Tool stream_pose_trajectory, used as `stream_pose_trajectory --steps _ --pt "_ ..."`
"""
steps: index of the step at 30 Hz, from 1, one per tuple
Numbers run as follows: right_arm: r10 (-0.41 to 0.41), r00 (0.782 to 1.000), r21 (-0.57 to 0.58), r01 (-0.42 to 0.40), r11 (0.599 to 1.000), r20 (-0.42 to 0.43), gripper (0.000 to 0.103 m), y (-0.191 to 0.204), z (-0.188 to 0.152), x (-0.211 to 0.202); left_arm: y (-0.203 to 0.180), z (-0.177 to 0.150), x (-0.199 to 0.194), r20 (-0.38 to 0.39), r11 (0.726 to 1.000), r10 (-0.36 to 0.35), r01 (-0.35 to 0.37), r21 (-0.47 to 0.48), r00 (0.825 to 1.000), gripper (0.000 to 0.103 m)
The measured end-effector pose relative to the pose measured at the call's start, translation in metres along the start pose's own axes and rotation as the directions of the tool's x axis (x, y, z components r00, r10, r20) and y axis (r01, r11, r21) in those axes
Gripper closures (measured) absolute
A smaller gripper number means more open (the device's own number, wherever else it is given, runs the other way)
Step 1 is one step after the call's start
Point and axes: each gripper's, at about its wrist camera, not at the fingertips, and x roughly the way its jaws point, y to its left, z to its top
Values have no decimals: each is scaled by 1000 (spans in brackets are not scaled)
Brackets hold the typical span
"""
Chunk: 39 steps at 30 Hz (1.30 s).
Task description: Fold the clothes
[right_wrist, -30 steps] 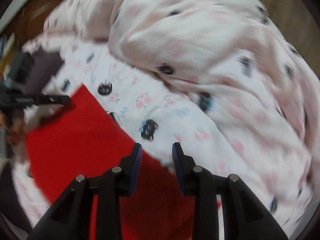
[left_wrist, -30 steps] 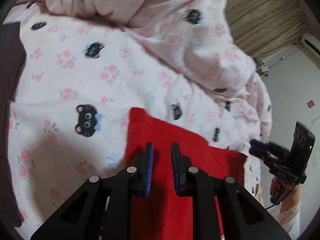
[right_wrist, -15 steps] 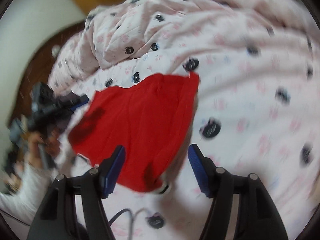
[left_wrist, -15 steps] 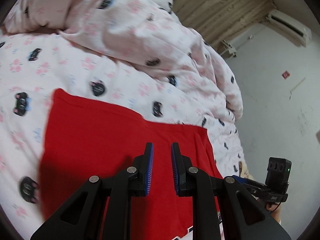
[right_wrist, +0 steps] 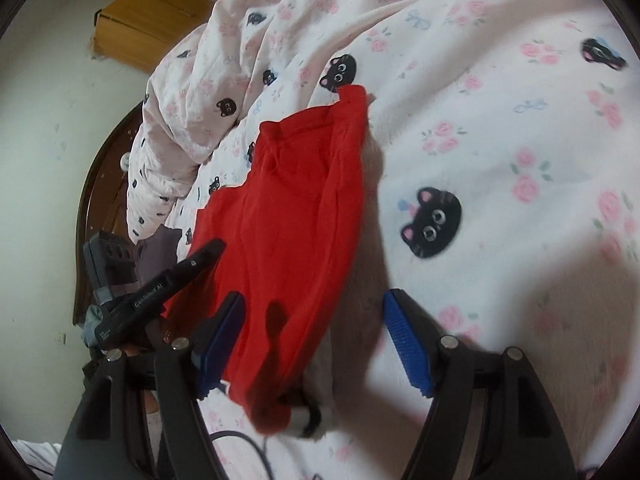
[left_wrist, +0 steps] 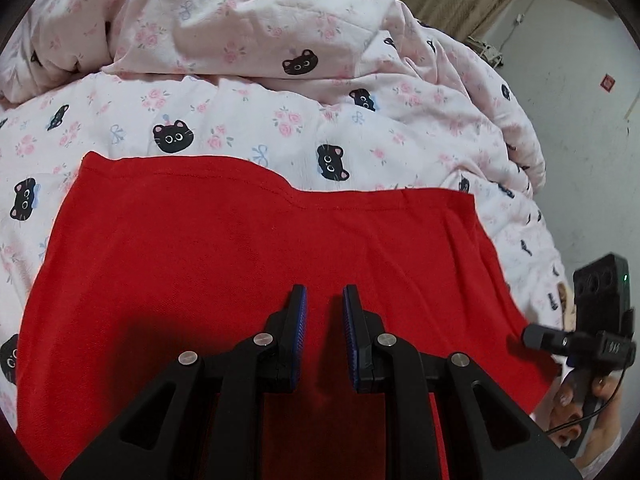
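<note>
Red garment (left_wrist: pixel 248 248) lies flat on the cat-print bedding (left_wrist: pixel 240 124), long axis across my left claw (left_wrist: pixel 324 300), which hovers above it, narrow, holding nothing. My right claw (right_wrist: pixel 314 312), wide and empty, straddles its near corner.

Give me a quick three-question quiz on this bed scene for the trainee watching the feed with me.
1. True or false: the red garment lies spread on the cat-print bedding.
2. Which gripper has the wider gap between its fingers? A) left gripper B) right gripper
3. Fill in: in the right wrist view, the wooden cabinet stands in the upper ____ corner.

Key
1. True.
2. B. The right one's jaws stand wide over the garment's near edge without pressing it; the left one's are narrow, with nothing pinched between them.
3. Left.
</note>
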Motion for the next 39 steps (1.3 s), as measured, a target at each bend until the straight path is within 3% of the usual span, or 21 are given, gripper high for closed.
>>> stream_pose_trajectory --steps 10,15,17,20,29,39 --pt "60 998 4 -60 998 4 34 1 8 20 1 -5 5 5 1000 3 -3 4 1000 88" --pt "99 995 38 -98 994 -26 59 -5 6 26 5 -5 6 3 1000 -20 20 -16 1000 88" --pt "137 989 71 -134 988 -49 81 -9 5 30 4 -5 5 3 1000 -19 19 -14 1000 88" --pt "168 984 110 -161 981 -64 93 -13 2 37 5 -5 5 1 1000 -19 19 -15 1000 88" --pt "223 975 203 -216 955 -13 90 -26 3 32 7 -5 5 -6 999 -28 28 -19 1000 88" --pt "199 979 146 -202 968 40 97 -7 7 23 7 -4 6 -10 1000 -26 25 -16 1000 88"
